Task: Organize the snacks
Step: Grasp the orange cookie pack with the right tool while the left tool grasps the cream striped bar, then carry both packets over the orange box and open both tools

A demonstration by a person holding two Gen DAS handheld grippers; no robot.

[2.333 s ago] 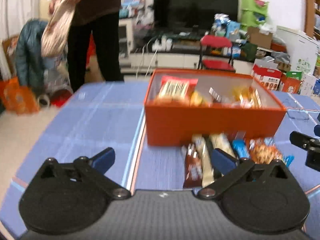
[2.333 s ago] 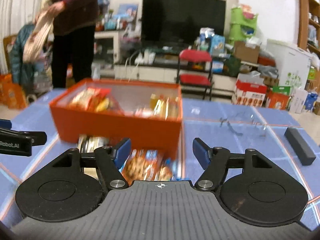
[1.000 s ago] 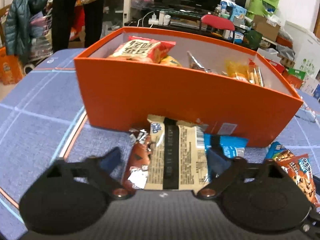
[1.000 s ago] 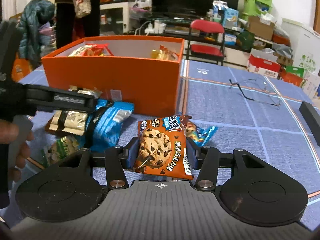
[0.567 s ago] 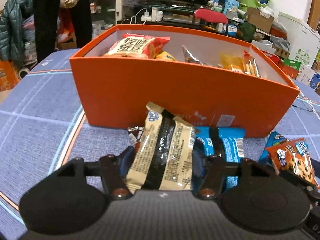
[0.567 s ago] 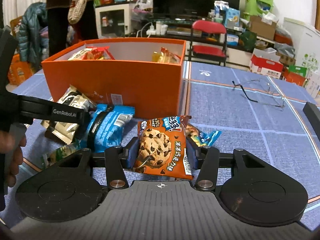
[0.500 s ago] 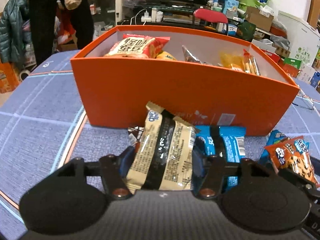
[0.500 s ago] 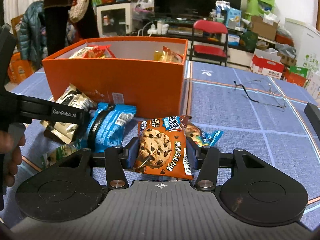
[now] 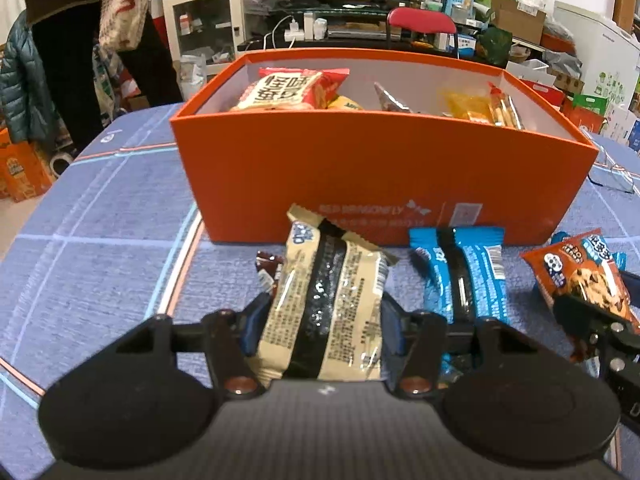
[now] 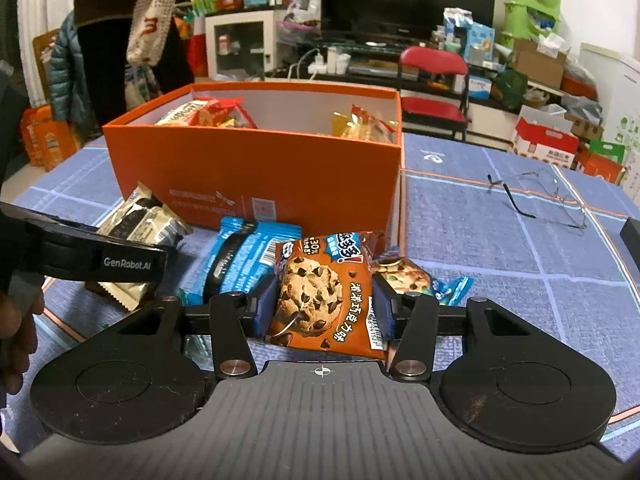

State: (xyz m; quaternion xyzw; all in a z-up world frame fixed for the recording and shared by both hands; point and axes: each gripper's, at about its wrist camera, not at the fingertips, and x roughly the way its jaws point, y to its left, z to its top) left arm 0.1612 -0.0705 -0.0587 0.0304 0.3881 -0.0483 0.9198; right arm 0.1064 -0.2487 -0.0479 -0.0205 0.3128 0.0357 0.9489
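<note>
An orange box [image 9: 380, 176] with several snacks inside stands on the blue cloth. In front of it, my left gripper [image 9: 320, 316] has its jaws closing, pads pressing both sides of a cream and black snack packet [image 9: 324, 300], which tilts up off the cloth. A blue packet [image 9: 464, 280] lies just to its right. My right gripper [image 10: 322, 304] is shut on a brown chocolate chip cookie packet [image 10: 316, 292], in front of the box's [image 10: 256, 168] right corner. The cream packet [image 10: 140, 220] and blue packet [image 10: 236, 264] show to its left.
A small brown packet [image 9: 266, 268] lies under the cream one, and another cookie packet [image 10: 404, 276] sits behind the right gripper. Glasses [image 10: 536, 200] lie on the cloth at right. A person [image 10: 120, 40] with a bag stands beyond the table, back left.
Both grippers came in close to the snacks. The left jaws went from wide open to closed on the cream packet, which rose and tilted. The right gripper took and kept the cookie packet.
</note>
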